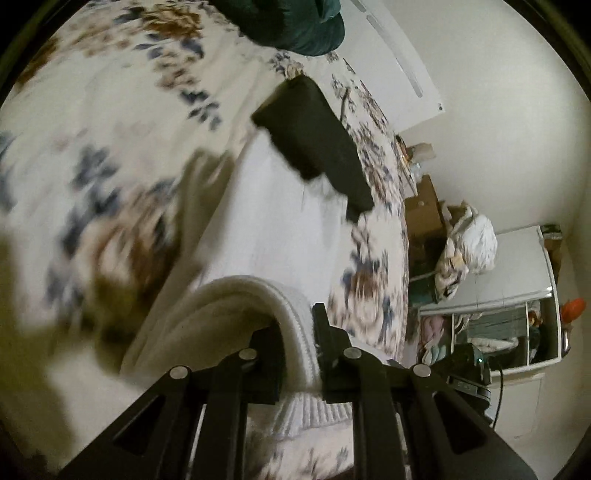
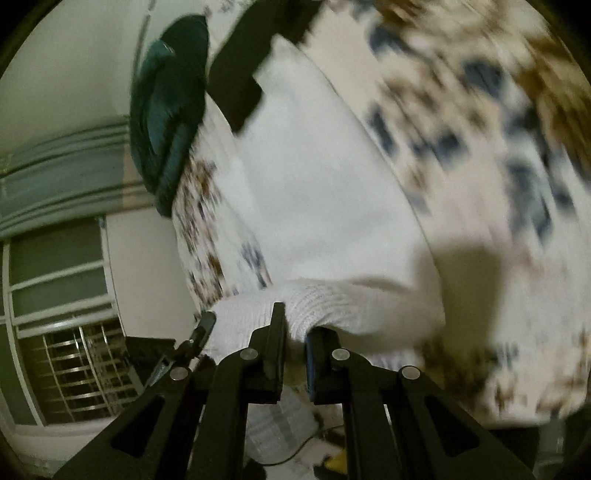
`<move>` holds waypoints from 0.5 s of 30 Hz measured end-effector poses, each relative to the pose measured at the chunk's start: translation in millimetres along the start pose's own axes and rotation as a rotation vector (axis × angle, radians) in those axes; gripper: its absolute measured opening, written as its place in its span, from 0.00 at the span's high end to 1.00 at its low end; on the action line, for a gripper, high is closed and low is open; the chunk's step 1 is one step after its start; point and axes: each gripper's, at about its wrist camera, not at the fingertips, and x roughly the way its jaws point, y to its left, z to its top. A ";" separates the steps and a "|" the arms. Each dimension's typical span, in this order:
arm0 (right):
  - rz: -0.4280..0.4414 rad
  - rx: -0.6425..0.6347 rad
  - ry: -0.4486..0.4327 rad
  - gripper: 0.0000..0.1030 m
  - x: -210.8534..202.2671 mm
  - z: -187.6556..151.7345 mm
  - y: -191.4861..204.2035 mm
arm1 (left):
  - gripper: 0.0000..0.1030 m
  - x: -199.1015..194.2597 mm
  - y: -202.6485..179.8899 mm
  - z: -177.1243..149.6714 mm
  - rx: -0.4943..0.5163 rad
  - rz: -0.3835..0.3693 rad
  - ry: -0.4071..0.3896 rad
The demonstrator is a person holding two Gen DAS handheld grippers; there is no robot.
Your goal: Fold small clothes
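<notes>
A white knit garment [image 1: 258, 236] lies stretched across a bed with a floral cover [image 1: 92, 110]. My left gripper [image 1: 299, 332] is shut on the garment's ribbed hem [image 1: 295, 325], which bulges up between the black fingers. In the right wrist view the same white garment [image 2: 325, 192] runs away from me, and my right gripper [image 2: 295, 332] is shut on its ribbed edge [image 2: 266, 310]. Both held corners are lifted off the bed. A folded black garment [image 1: 314, 144] lies at the white one's far end, seen too as a black garment [image 2: 243, 74] in the right wrist view.
A dark teal cushion [image 1: 295, 26] sits at the head of the bed, the same teal cushion [image 2: 170, 110] showing on the right wrist side. Beyond the bed edge stand cardboard boxes [image 1: 424, 206], a white bundle [image 1: 469, 247] and a white shelf unit [image 1: 517, 295]. A barred window [image 2: 74, 362] is low at left.
</notes>
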 end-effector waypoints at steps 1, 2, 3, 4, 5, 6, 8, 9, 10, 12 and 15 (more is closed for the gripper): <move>-0.004 -0.006 -0.019 0.91 1.3 19.0 6.6 | 0.89 8.6 -1.4 11.1 0.004 0.000 -0.004; -0.005 -0.007 -0.038 0.91 0.8 43.5 13.0 | 0.89 18.6 -3.4 23.3 0.007 0.002 -0.006; -0.011 -0.011 -0.056 0.91 7.8 67.0 21.5 | 0.89 33.5 -6.1 43.3 0.009 0.005 -0.003; -0.021 -0.016 -0.072 0.91 14.5 85.0 32.5 | 0.89 40.7 -6.7 58.2 0.010 0.007 -0.008; -0.029 -0.022 -0.083 0.91 18.5 106.4 36.0 | 0.89 42.5 -6.8 67.6 0.017 0.008 -0.007; -0.040 -0.024 -0.097 0.91 27.4 131.5 44.3 | 0.88 54.0 -8.2 85.6 0.022 0.016 -0.002; -0.043 -0.022 -0.117 0.91 40.7 172.6 54.0 | 0.86 65.6 -7.6 104.9 0.011 0.024 0.012; -0.047 -0.011 -0.125 0.91 49.2 185.8 60.5 | 0.82 72.2 -5.6 115.2 0.002 0.035 0.025; -0.045 -0.002 -0.127 0.89 52.9 199.8 61.1 | 0.77 78.0 -2.0 125.3 -0.019 0.054 0.035; -0.039 0.037 -0.114 0.85 65.6 232.7 58.7 | 0.69 80.1 6.6 137.0 -0.062 0.041 0.044; -0.032 0.059 -0.111 0.61 74.1 256.6 56.3 | 0.45 64.5 15.8 140.8 -0.094 0.008 0.013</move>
